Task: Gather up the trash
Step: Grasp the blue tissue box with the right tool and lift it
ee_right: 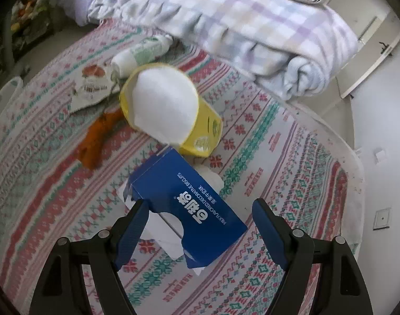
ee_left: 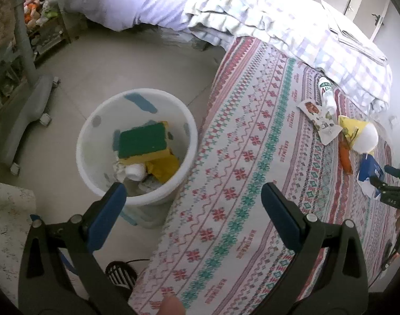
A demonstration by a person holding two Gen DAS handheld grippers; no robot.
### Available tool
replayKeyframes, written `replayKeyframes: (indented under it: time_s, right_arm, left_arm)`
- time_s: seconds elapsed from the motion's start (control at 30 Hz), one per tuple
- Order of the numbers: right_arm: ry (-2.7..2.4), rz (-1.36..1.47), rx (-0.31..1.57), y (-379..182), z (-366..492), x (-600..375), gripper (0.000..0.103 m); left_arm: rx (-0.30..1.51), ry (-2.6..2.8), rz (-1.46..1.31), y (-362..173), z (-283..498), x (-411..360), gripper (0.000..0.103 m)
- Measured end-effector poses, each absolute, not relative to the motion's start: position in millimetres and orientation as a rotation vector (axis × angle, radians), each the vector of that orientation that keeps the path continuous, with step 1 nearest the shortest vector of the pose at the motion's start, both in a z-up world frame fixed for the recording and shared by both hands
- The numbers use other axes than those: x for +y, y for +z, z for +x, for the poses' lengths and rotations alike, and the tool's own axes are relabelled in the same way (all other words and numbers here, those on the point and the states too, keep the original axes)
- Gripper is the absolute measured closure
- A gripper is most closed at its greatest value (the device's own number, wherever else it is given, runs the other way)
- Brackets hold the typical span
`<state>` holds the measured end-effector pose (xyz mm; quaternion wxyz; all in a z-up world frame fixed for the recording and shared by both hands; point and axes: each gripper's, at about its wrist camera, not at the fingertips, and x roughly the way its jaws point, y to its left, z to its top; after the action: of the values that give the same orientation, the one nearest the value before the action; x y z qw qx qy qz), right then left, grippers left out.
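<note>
Left wrist view shows the bed (ee_left: 252, 136) with its patterned sheet filling the right half, a checked blanket (ee_left: 291, 34) heaped at one o'clock. On the tiled floor at nine o'clock of the bed edge stands a white bin (ee_left: 102, 183), holding a green-and-yellow sponge (ee_left: 142, 141) and crumpled scraps. The left gripper (ee_left: 193, 197) hangs with its jaws spread wide and nothing between them, one blue finger over the bin's near rim, the other over the sheet. Trash lies on the sheet at three o'clock. In the right wrist view, a yellow carton (ee_right: 200, 128) sits at twelve o'clock, just beyond the blue biscuit box (ee_right: 189, 197), an orange wrapper (ee_right: 94, 141) at ten o'clock. The right gripper (ee_right: 200, 204) is spread, straddling the box's near end, pads apart from it.
</note>
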<state>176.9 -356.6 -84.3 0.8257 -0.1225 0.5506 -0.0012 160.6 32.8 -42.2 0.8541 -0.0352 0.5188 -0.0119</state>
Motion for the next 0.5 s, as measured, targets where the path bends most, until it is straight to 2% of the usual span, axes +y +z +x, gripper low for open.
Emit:
replayKeyframes:
  time_s: [0.33,0.37,0.5]
  right_arm:
    - [0.03,-0.319,1.192,-101,177,-352,0.023]
    - [0.03,-0.313,1.19,-101,177,-352,0.026]
    - [0.01,-0.264,1.187,-95,175,-357,0.051]
  left_arm:
    - [1.107,-0.064,-0.05,-47,163,5,0.001]
    - [1.107,-0.068,-0.047,-47,162,3,0.001]
    - [1.112,-0.085,-0.035,-48,162,-7,0.001]
